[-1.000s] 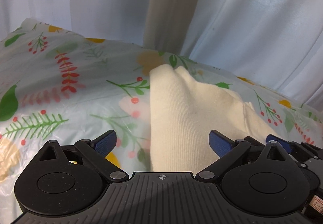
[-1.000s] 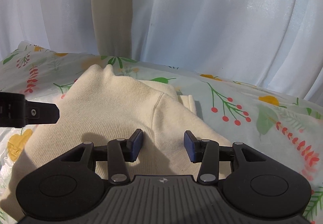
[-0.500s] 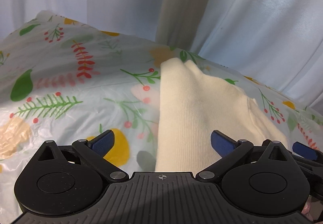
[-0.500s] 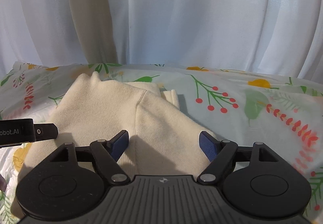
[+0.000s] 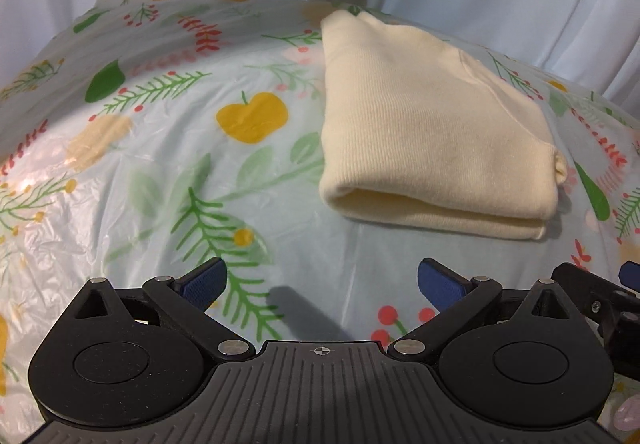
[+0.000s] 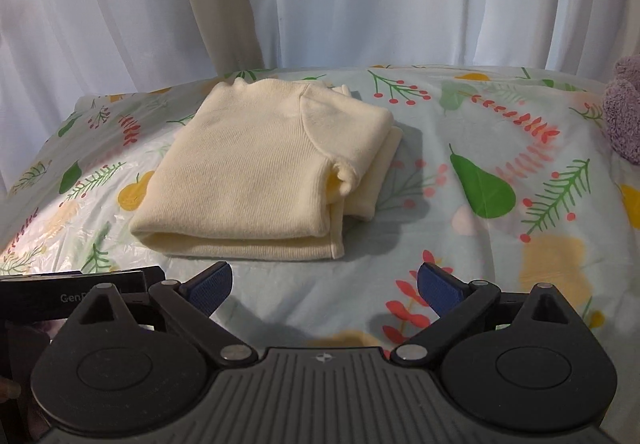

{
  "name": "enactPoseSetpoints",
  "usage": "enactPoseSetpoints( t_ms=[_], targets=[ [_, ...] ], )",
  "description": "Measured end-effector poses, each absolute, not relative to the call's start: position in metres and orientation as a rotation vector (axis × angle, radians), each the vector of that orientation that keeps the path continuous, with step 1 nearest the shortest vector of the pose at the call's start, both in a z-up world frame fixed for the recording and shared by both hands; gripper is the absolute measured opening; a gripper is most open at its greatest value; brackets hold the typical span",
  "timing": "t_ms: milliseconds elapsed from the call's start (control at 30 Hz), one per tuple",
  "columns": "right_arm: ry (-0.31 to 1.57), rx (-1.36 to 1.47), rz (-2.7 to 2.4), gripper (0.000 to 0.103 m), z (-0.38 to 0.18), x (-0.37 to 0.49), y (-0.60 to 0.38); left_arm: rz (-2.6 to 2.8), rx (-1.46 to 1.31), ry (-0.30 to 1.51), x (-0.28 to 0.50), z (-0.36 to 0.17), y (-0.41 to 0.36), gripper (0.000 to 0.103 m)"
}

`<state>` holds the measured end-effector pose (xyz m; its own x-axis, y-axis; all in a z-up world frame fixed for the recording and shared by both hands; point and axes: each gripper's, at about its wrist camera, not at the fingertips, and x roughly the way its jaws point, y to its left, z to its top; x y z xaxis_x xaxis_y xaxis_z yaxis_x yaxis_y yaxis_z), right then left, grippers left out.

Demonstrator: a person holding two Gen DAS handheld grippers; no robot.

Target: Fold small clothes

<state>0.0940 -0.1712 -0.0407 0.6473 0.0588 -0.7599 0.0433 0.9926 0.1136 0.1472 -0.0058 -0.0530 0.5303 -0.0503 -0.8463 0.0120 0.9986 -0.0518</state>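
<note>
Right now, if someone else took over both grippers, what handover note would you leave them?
Left gripper: open, holding nothing, hovering over the floral table cover short of the garment.
Right gripper: open, holding nothing, also short of the garment.
Cream knit top: lies folded into a compact stack on the cover, touched by neither gripper; one cuff sticks out at its right side.
Done: this piece looks folded.
Left: perhaps tuck in the cuff. A purple fuzzy item sits at the far right edge; whether it is next to fold, I cannot tell.
</note>
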Motion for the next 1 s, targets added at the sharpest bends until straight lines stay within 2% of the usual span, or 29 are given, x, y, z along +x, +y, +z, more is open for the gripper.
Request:
enactPoseSetpoints(
  t_ms=[167,433,1000],
  targets=[
    [0.952,0.111,0.016,0.099,-0.038,0.090,-0.166,-0.030,0.033,0.988,0.134,-0.040,-0.007,0.103],
    [1.032,0.042,-0.113,0.099,-0.035,0.097,-0.155,-0.018,-0.006,1.047,0.134,-0.039,0.003,0.103],
    [0.986,-0.087,-0.174,0.099,-0.025,0.122,-0.123,-0.019,0.042,1.038,0.159,-0.032,0.008,0.103]
  ],
)
